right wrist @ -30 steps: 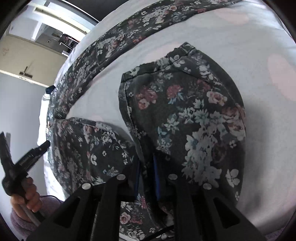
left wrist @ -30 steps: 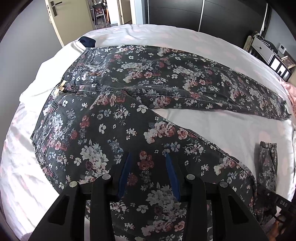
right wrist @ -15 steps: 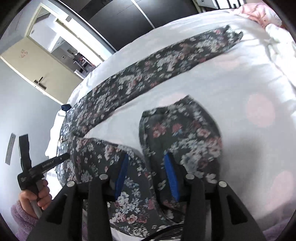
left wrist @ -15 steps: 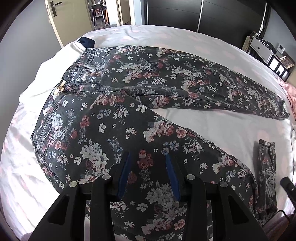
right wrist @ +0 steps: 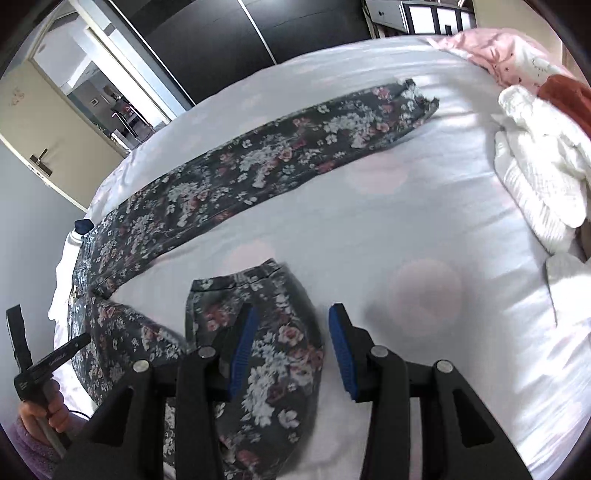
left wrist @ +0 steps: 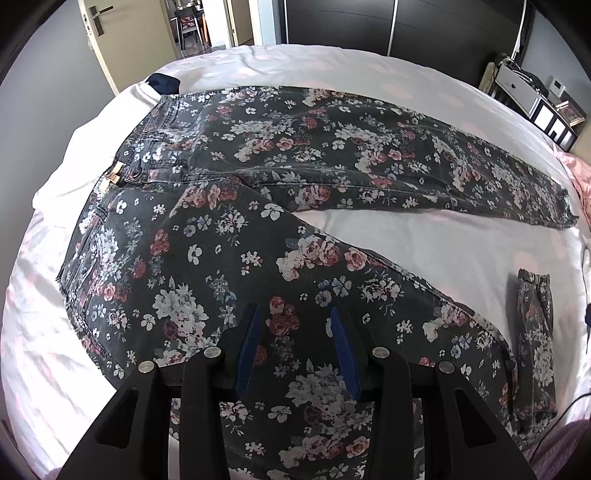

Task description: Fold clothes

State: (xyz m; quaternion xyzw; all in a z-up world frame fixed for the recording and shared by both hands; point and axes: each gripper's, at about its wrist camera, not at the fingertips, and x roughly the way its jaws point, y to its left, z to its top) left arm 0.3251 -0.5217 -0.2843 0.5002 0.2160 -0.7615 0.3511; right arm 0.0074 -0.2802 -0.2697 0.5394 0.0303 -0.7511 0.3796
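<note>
Dark floral jeans (left wrist: 192, 236) lie on a white bed (left wrist: 424, 251), waistband at the far left. The far leg (left wrist: 369, 158) lies straight towards the right. The near leg is folded back on itself, its cuff end (left wrist: 533, 325) lying at the right. My left gripper (left wrist: 293, 321) is open and empty, hovering over the near leg's thigh. In the right wrist view the folded cuff end (right wrist: 258, 314) lies under my right gripper (right wrist: 291, 317), which is open and empty above it. The far leg (right wrist: 280, 155) stretches across the bed.
White and pink folded clothes (right wrist: 539, 155) and a rust-red item (right wrist: 569, 96) sit at the bed's right end. A white garment with a navy piece (left wrist: 164, 83) lies beyond the waistband. A door (left wrist: 107, 40), dark wardrobe (left wrist: 369, 26) and shelf unit (left wrist: 535, 99) stand behind.
My right gripper opened, let go of the folded leg's cuff end, and rose and pulled back from it. The left gripper stayed nearly still over the thigh.
</note>
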